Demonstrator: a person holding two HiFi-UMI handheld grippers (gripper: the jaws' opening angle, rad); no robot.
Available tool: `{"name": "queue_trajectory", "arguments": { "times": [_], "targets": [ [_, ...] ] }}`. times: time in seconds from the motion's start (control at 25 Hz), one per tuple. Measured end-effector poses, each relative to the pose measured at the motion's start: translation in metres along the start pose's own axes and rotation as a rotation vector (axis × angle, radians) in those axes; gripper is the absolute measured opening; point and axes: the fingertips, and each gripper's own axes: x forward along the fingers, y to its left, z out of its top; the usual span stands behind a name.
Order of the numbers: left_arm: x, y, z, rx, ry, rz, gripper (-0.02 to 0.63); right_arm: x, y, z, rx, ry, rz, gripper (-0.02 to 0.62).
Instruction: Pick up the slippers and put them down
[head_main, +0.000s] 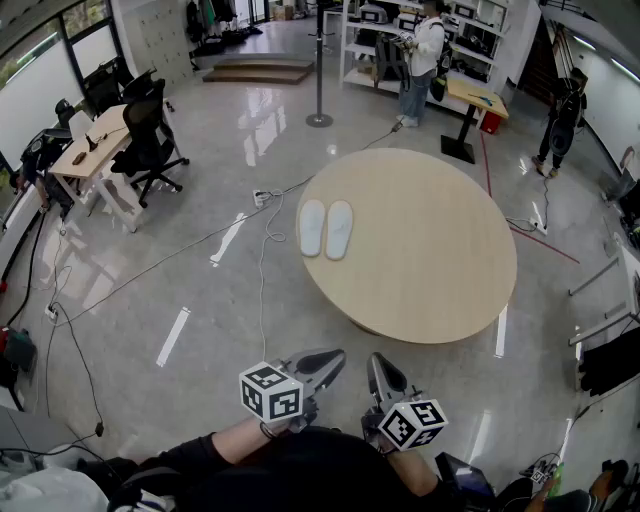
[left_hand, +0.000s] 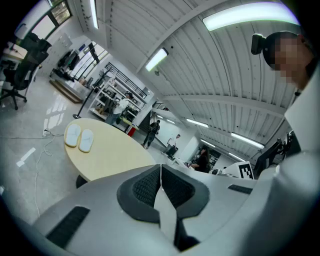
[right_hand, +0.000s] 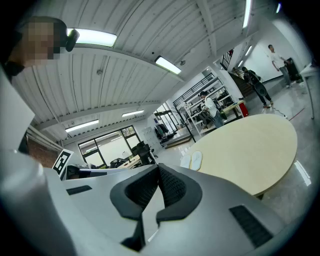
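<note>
Two pale oval slippers (head_main: 326, 228) on round wooden table (head_main: 430, 270); left hand-held gripper (head_main: 335, 357), right hand-held gripper (head_main: 378, 362) closed, empty

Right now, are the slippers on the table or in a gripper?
On the round table. The white slippers lie side by side near its edge; left gripper and right gripper are shut and empty.

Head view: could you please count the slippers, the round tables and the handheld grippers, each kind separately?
Slippers: 2
Round table: 1
Grippers: 2 (left gripper, right gripper)
Total: 5
</note>
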Motion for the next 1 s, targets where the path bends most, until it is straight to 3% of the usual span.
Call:
{"name": "queue_trajectory", "arguments": {
  "times": [0.2,0.44,0.56,0.76,1.0],
  "targets": [
    [0.001,0.015,0.003,-0.040,-0.032,0.051,0.023,0.010,-0.007,-0.001,-0.006,0.023,0.023,0.015],
    [0.013,0.047,0.017,-0.033,-0.020,0.044,0.023,0.049,-0.014,0.001,-0.012,0.025,0.026,0.015],
    [0.015,0.075,0.032,-0.052,-0.032,0.039,0.023,0.076,-0.016,0.007,0.011,-0.010,0.028,0.017],
    [0.022,0.131,0.075,-0.052,-0.035,-0.014,0.023,0.139,-0.027,0.017,0.034,-0.032,-0.048,0.017],
    [0.013,0.211,0.130,-0.098,-0.026,-0.051,0.023,0.231,-0.019,0.017,0.081,0.004,-0.114,0.017]
  ]
}}
